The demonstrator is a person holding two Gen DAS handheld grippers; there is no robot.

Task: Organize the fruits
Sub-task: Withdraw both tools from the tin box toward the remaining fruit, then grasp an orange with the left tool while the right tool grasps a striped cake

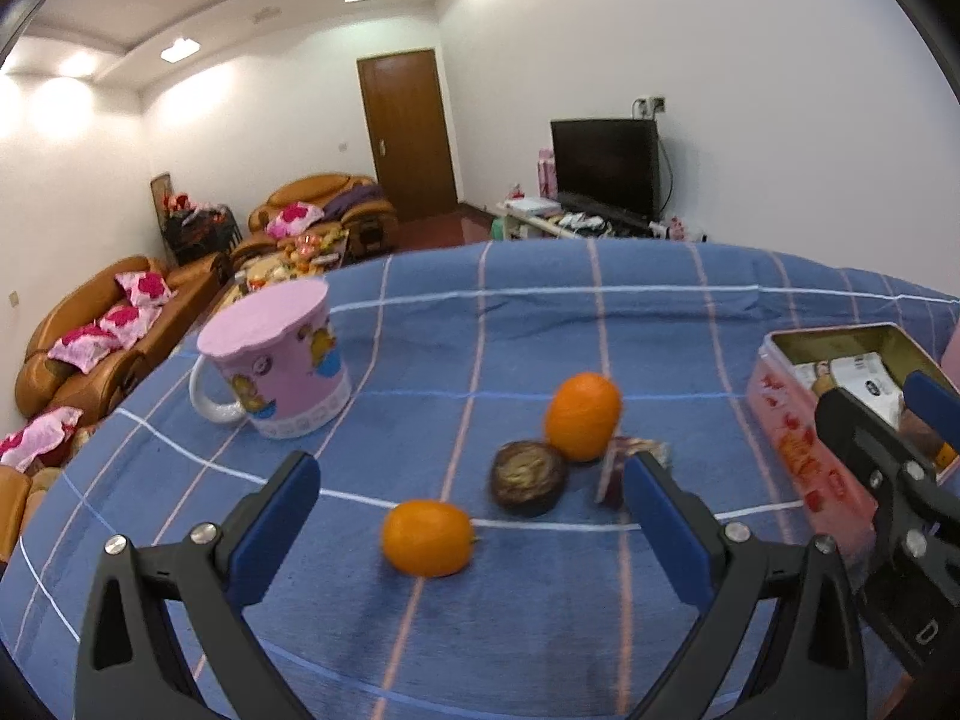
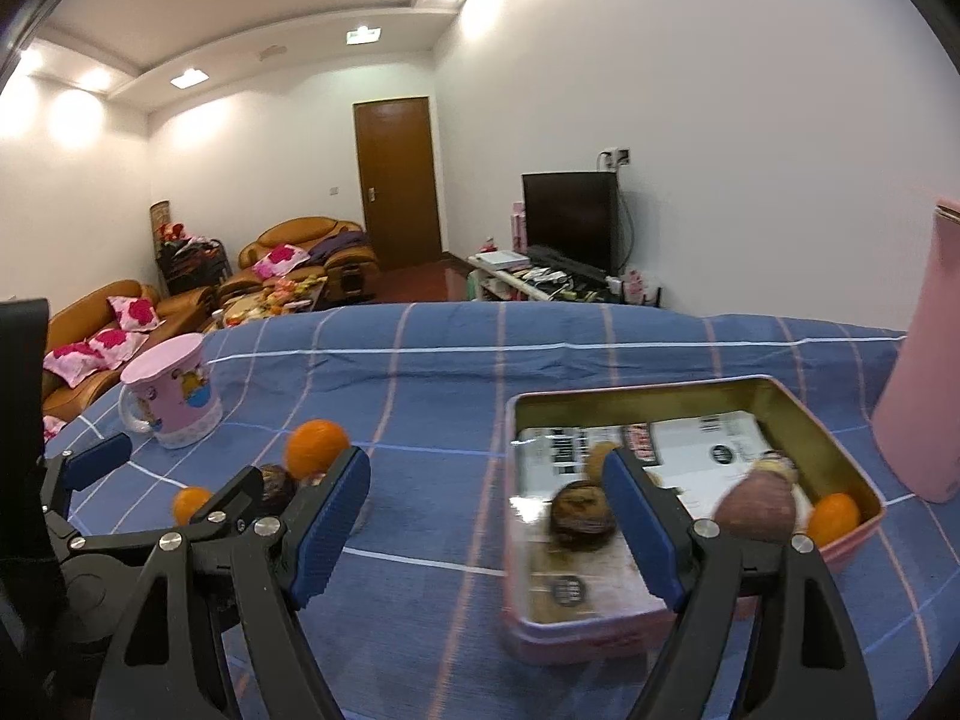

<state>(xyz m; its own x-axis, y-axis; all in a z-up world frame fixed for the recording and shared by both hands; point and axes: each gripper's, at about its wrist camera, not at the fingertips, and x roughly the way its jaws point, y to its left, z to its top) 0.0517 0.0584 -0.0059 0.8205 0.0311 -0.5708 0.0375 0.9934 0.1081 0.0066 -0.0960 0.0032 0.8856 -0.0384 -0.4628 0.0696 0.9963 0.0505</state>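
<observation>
the left gripper (image 1: 471, 516) is spread and empty over the near orange (image 1: 427, 537) — drop straight down, straddle it at mid-height and pinch gently, clear of the dark fruit (image 1: 528, 478) beside it.

Two oranges (image 1: 427, 537) (image 1: 582, 416) and a dark brown fruit (image 1: 528, 478) lie close together on the blue checked surface (image 1: 420, 348). The open pink tin (image 2: 690, 618) holds another orange (image 2: 833, 518) and brown fruits (image 2: 581, 515).

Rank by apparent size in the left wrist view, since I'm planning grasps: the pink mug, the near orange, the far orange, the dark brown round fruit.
1. Pink cartoon-printed mug
2. Near orange and far orange: alike
3. Dark brown round fruit: close to the oranges, unsure
</observation>
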